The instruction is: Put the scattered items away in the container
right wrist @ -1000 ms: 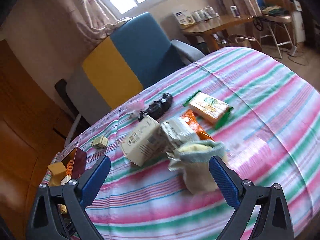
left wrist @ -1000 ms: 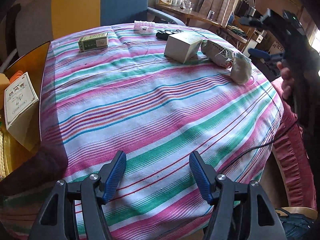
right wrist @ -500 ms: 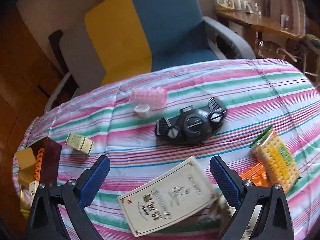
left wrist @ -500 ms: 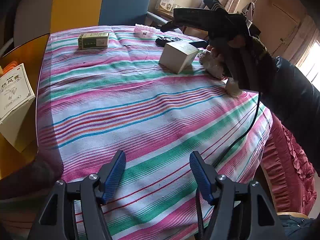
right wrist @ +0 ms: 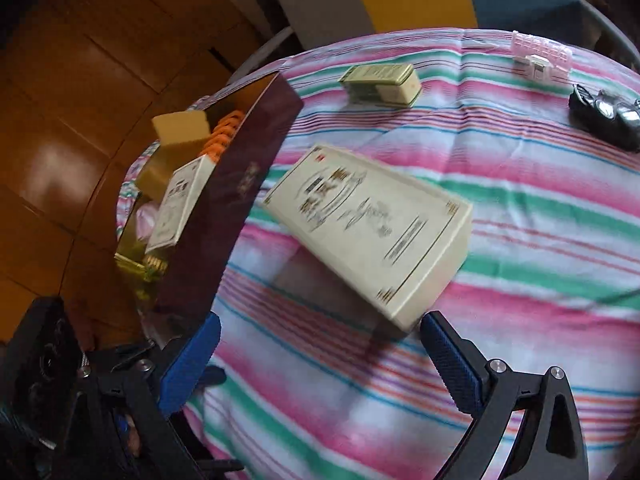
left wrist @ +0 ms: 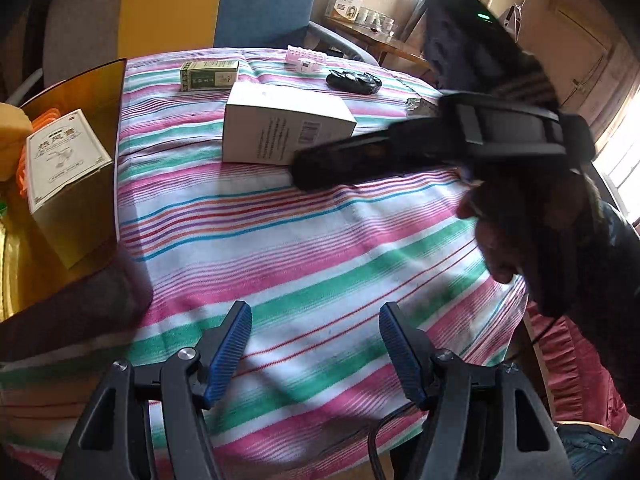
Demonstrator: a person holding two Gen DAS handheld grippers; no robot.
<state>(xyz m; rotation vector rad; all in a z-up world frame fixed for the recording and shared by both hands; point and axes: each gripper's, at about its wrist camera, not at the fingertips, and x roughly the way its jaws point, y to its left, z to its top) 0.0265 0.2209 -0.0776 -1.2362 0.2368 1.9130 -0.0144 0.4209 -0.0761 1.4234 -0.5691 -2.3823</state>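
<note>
The step in hand looks like the approach to the cream box (right wrist: 372, 228), which lies on the striped table (right wrist: 520, 360) just beside the dark container (right wrist: 224, 216). The right tool (right wrist: 316, 364) hangs wide open, gripping nothing, the box just ahead of its tips. The left tool (left wrist: 316, 344) is also wide open and empty. Next, the right jaws need to straddle the box's narrow sides, then close.

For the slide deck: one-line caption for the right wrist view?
Open right gripper over striped cloth, nearing the cream box beside the partly filled container.
</note>
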